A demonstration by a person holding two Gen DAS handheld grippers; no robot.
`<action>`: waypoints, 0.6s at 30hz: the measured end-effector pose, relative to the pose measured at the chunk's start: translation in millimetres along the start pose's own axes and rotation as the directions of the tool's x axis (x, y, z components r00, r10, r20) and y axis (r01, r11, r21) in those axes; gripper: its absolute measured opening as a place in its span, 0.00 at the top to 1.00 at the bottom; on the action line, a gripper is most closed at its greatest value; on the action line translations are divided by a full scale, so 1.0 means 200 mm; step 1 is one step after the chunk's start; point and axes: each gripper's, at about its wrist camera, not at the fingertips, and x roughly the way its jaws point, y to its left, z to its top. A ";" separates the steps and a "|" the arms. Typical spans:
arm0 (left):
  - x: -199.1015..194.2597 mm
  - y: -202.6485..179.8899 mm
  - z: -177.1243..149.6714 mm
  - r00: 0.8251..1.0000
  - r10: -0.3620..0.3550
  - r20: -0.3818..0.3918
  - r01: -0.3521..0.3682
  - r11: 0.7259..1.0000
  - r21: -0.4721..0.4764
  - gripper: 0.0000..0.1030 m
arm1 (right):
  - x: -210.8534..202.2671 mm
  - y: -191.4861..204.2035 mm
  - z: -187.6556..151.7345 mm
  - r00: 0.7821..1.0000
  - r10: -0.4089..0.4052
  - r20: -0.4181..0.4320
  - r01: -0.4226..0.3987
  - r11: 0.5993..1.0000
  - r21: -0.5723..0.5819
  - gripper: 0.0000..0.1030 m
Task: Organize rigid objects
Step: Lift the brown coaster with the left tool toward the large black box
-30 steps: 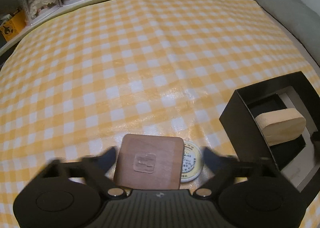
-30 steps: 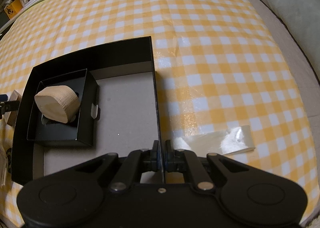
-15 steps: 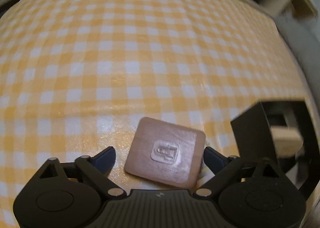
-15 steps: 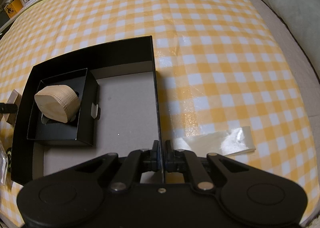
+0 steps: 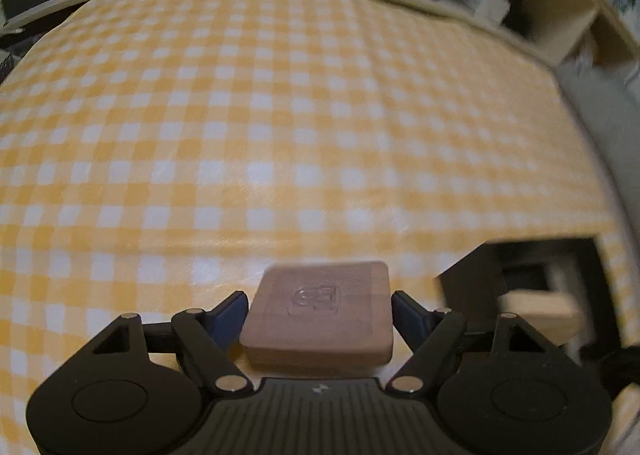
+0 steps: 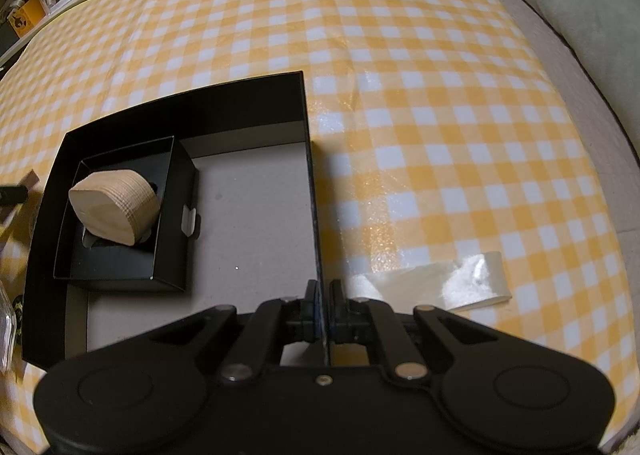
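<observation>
Wooden coaster (image 5: 320, 317) sits gripped between your left gripper (image 5: 320, 309) fingers, held above the yellow-check worktop (image 5: 280, 115), left of the black box (image 6: 120, 123). Your right gripper (image 6: 325, 305) is clamped on that box's right wall. Inside, far-left, a pale wood block (image 6: 114, 209) rests in a smaller black tray (image 6: 168, 251).

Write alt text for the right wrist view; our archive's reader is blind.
The right gripper is shut on the right wall of a shallow black box on a yellow checked cloth. Inside, a smaller black box holds a pale wooden block.
</observation>
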 end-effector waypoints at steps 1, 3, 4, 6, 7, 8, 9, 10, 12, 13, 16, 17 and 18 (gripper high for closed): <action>-0.03 -0.02 0.00 1.000 -0.019 0.009 0.019 1.000 -0.019 0.25 | 0.00 0.00 0.00 1.000 0.000 0.000 0.000 1.000 0.000 0.95; -0.09 -0.07 0.00 0.996 -0.083 0.028 0.084 0.995 -0.057 0.43 | 0.00 -0.01 0.00 1.000 0.000 0.000 0.000 1.000 0.002 0.96; -0.10 -0.11 0.00 0.991 -0.130 0.030 0.132 0.988 -0.084 0.59 | 0.00 -0.01 0.00 1.000 0.000 0.000 0.000 1.000 0.002 0.96; -0.13 -0.17 0.00 0.981 -0.193 0.017 0.194 0.969 -0.156 0.59 | 0.00 -0.01 0.00 1.000 -0.001 0.000 0.001 1.000 0.000 0.96; -0.14 -0.20 -0.01 0.972 -0.234 0.017 0.233 0.959 -0.163 0.59 | 0.00 0.00 0.00 1.000 -0.002 0.000 0.002 1.000 0.000 0.96; -0.15 -0.26 -0.01 0.967 -0.255 0.016 0.254 0.956 -0.148 0.60 | 0.00 0.00 0.00 1.000 -0.003 0.000 0.003 1.000 -0.002 0.95; -0.16 -0.31 -0.02 0.968 -0.249 0.016 0.249 0.960 -0.127 0.60 | 0.00 0.00 0.00 1.000 -0.003 0.000 0.003 1.000 0.000 0.96; -0.16 -0.35 -0.03 0.970 -0.243 0.021 0.244 0.963 -0.113 0.61 | 0.00 0.00 0.00 1.000 -0.005 0.000 0.005 1.000 -0.001 0.96; -0.16 -0.39 -0.03 0.974 -0.225 0.026 0.227 0.970 -0.091 0.61 | 0.00 -0.01 0.00 1.000 0.001 0.000 -0.001 1.000 0.003 0.96; -0.17 -0.39 -0.03 0.979 -0.200 0.035 0.203 0.976 -0.077 0.55 | 0.00 0.00 0.00 1.000 -0.002 0.000 0.002 1.000 0.002 0.96; -0.12 -0.36 -0.02 0.993 -0.108 0.047 0.110 0.992 -0.058 0.24 | 0.00 0.00 0.00 1.000 -0.002 0.000 0.002 1.000 0.002 0.96; -0.11 -0.35 -0.02 0.995 -0.095 0.038 0.097 0.994 -0.046 0.21 | 0.00 -0.01 0.00 1.000 -0.002 0.000 0.002 1.000 0.001 0.96; -0.10 -0.33 -0.02 0.996 -0.093 0.018 0.094 0.995 -0.031 0.21 | 0.00 -0.01 0.00 1.000 -0.002 0.000 0.002 1.000 0.001 0.96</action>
